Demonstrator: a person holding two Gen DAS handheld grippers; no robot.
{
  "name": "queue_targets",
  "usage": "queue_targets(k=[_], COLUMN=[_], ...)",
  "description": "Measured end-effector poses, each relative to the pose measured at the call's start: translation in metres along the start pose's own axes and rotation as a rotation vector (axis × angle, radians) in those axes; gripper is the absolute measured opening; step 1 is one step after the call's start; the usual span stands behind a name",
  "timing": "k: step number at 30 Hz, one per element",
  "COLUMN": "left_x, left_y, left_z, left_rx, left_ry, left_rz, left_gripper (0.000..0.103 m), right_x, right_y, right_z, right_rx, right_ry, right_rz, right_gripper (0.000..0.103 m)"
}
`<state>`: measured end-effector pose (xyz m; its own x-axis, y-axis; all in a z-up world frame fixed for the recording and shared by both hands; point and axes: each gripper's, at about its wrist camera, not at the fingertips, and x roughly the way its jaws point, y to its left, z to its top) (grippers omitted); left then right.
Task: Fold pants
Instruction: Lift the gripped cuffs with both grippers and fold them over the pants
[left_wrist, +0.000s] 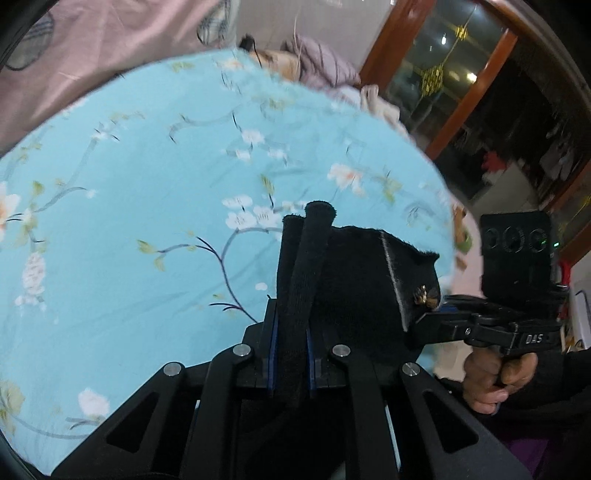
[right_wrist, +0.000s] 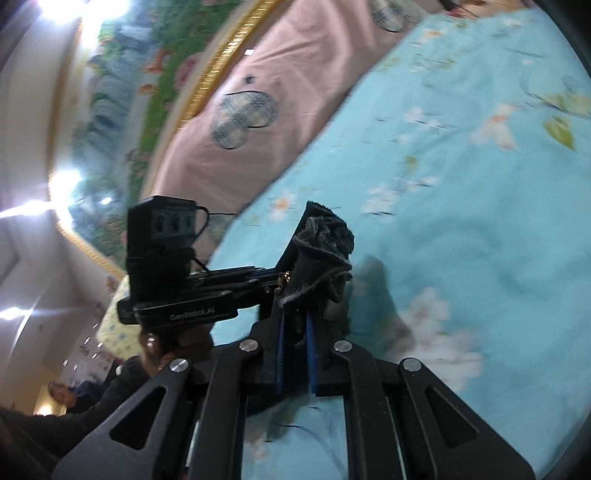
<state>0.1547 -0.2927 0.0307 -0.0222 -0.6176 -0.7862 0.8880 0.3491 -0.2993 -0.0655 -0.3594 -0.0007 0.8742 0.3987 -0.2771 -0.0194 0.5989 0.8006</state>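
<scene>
Both tongs, left (left_wrist: 291, 310) and right (right_wrist: 295, 325), clamp black pants (left_wrist: 354, 280) over floral bedsheet (left_wrist: 147, 184); fold begun, next carry toward twelve o'clock together.

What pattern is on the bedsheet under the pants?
Light blue bedsheet with white and peach blossoms on thin dark branches; clearest in the left wrist view.

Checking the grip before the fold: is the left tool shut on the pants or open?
Shut on them: the left tool has black pants fabric pinched between its close-set blue pads.
</scene>
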Motion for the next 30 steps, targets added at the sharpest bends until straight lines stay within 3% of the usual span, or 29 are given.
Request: queue_targets(k=[3, 11, 22, 30], left_x=[-0.034, -0.09, -0.11, -0.101], left_y=[0.0, 0.006, 0.043, 0.072], left_z=[-0.009, -0.054, -0.126, -0.172], left_rx=[-0.005, -0.059, -0.226, -0.362], left_ry=[-0.066, -0.174, -0.234, -0.228], left_rz=[0.006, 0.045, 0.071, 0.07], left_gripper=[0.01, 0.01, 0.01, 0.01], right_x=[0.004, 0.035, 0.096, 0.135], right_y=[0.025, 0.075, 0.105, 0.098], right_z=[0.003, -0.013, -0.051, -0.071], right_rx=[-0.056, -0.177, -0.256, -0.246], right_ry=[0.014, 0.116, 0.289, 0.404], right_rz=[0.104, 0.23, 0.246, 0.223], right_gripper=[0.011, 0.011, 0.011, 0.011])
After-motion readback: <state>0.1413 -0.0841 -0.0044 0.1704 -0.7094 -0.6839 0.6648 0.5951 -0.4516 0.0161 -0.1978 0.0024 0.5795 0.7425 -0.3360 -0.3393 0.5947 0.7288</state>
